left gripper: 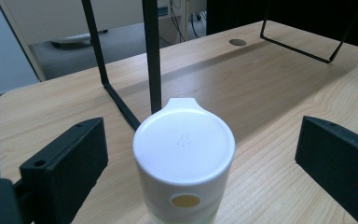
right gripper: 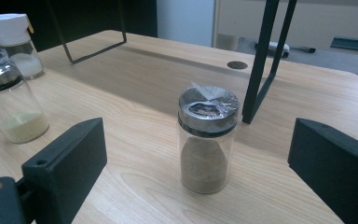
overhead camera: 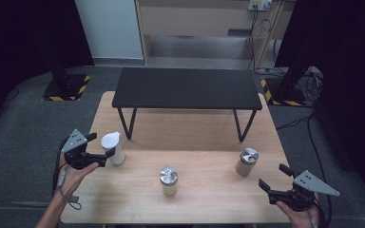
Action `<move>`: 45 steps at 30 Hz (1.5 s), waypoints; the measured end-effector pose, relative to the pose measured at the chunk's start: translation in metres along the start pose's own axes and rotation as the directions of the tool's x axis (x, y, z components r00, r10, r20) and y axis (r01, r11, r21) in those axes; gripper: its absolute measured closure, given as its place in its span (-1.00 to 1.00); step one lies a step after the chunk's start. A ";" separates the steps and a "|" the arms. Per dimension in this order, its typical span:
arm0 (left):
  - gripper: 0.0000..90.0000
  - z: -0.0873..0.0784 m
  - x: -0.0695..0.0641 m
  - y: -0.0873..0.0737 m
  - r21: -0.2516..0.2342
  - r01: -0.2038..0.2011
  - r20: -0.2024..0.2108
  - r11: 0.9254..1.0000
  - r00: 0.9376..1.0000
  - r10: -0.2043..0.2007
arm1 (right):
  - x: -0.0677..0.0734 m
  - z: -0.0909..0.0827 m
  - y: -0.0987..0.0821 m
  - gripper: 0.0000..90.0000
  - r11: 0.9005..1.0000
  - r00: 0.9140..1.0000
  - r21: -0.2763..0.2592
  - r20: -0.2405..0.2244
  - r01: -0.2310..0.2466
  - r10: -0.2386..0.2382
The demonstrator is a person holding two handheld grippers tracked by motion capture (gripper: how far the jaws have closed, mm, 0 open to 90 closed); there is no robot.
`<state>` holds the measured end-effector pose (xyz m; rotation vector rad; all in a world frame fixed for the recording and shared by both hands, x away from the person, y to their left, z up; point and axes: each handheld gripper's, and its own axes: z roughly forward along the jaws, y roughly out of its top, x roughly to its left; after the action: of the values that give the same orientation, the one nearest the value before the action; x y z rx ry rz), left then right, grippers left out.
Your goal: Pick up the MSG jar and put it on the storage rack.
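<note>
Counter [overhead camera: 204,142]: we see pale wood carrying a black stand [overhead camera: 186,88].
Room: grey floor [overhead camera: 24,133], dark curtains.
Fingers: we see both grippers' spread wide, holding nothing.

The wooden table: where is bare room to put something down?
On the wooden table, bare patches lie between the middle jar and the right jar, and under the black stand. It is crowded at the left, where the left gripper flanks the white-lidded jar.

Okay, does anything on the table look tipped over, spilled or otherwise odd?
Nothing stands out. The white-lidded jar and both metal-lidded glass jars stand upright on the wooden table, with no spill visible.
</note>
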<state>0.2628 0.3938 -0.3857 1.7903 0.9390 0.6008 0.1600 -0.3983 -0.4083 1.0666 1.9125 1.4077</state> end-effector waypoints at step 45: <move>-0.60 0.033 0.005 -0.028 0.001 0.027 -0.009 1.000 1.000 -0.027 | 0.000 0.001 0.000 -0.89 1.000 1.000 0.008 0.000 -0.001 0.001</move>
<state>0.2813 0.3860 -0.4244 1.7740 0.9685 0.5917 0.1611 -0.3979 -0.4084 1.0709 1.9198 1.4018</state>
